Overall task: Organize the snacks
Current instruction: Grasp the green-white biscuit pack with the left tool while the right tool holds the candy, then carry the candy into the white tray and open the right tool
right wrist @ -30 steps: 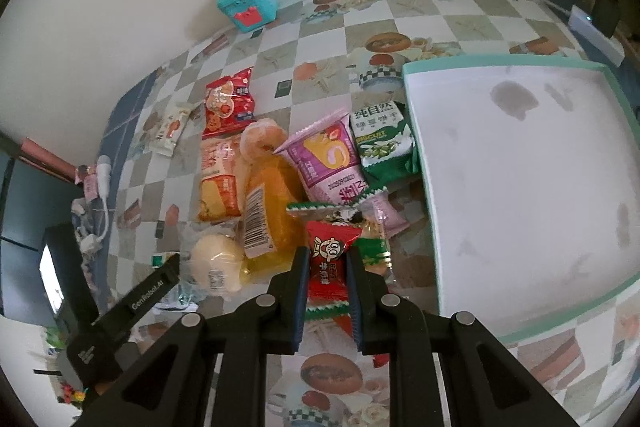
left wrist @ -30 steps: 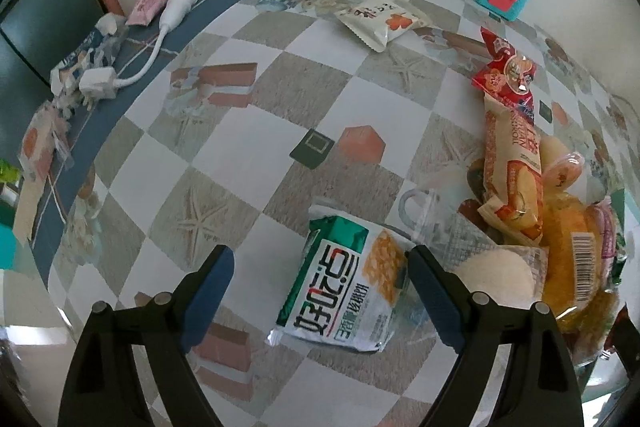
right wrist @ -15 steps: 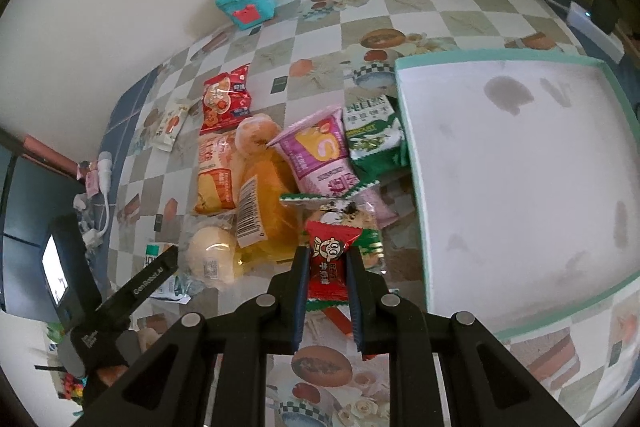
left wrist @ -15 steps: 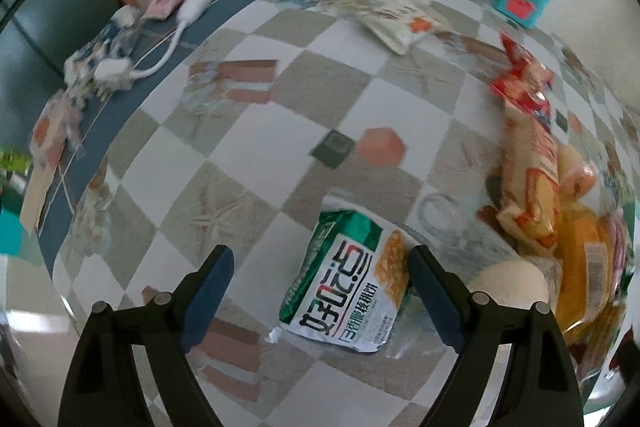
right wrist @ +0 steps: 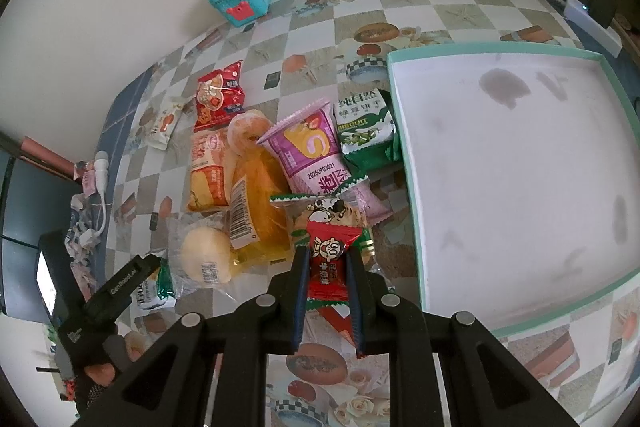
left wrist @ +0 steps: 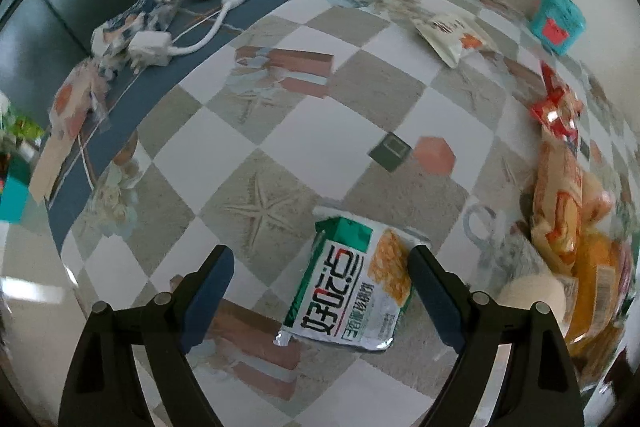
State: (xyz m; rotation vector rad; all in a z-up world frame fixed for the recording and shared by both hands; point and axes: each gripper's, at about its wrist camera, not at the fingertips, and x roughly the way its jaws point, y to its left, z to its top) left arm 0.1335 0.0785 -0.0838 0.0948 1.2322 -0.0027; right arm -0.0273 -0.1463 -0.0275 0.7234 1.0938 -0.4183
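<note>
Right now your checkered table [right wrist: 312, 43] carries a teal-rimmed tray [right wrist: 500, 187] lying beside the snack pile [right wrist: 280, 163]. Your left gripper [left wrist: 320, 259] hangs with jaws wide apart around a green-and-white packet [left wrist: 352, 291] lying flat, its right finger just beside the packet's edge. Your right gripper [right wrist: 328, 259] is clamped on a small red candy packet [right wrist: 329, 263] above the pile's near edge.

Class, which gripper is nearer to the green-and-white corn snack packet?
Left. The left gripper hangs open directly over the corn snack packet; the right gripper holds a red candy beyond the pile.
</note>
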